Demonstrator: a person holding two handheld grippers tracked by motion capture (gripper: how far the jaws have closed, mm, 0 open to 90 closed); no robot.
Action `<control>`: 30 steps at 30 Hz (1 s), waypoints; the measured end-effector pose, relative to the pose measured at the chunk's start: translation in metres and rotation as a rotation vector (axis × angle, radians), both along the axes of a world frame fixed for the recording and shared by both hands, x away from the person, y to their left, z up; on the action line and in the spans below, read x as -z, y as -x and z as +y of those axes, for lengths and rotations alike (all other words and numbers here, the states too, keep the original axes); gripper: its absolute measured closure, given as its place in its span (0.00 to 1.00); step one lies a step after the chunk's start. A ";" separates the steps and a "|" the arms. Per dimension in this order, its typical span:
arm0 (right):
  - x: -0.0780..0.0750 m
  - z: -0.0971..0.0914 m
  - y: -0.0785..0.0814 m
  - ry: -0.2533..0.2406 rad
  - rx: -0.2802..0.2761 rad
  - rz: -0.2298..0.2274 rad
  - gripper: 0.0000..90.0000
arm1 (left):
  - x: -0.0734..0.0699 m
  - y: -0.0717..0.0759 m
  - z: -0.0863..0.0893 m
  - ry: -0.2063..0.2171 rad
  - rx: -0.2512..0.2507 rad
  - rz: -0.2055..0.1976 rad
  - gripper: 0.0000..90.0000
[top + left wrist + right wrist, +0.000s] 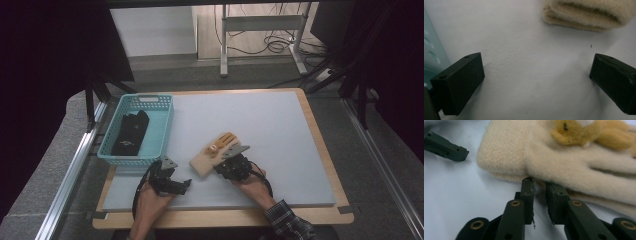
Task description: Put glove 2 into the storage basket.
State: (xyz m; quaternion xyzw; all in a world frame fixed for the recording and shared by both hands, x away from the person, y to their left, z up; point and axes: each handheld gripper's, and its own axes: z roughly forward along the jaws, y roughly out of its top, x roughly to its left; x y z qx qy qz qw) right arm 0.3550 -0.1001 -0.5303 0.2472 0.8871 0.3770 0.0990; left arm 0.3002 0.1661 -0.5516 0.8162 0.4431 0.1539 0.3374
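My right fingers stand a narrow gap apart, their tips against the near edge of the cream woolly glove, with nothing pinched between the pads. The glove lies flat on the pale grey mat of the desk, near its front edge, its fingers pointing away from me and an orange furry patch on its back. My left fingers are spread wide over bare mat and hold nothing; the glove's cuff sits ahead of them, apart. Just to their left stands the turquoise basket, with a black folded cloth inside it.
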 end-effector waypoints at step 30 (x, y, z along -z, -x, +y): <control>-0.021 -0.133 -0.006 -0.032 0.294 -0.064 0.24 | 0.000 0.000 0.000 0.006 -0.002 -0.001 0.00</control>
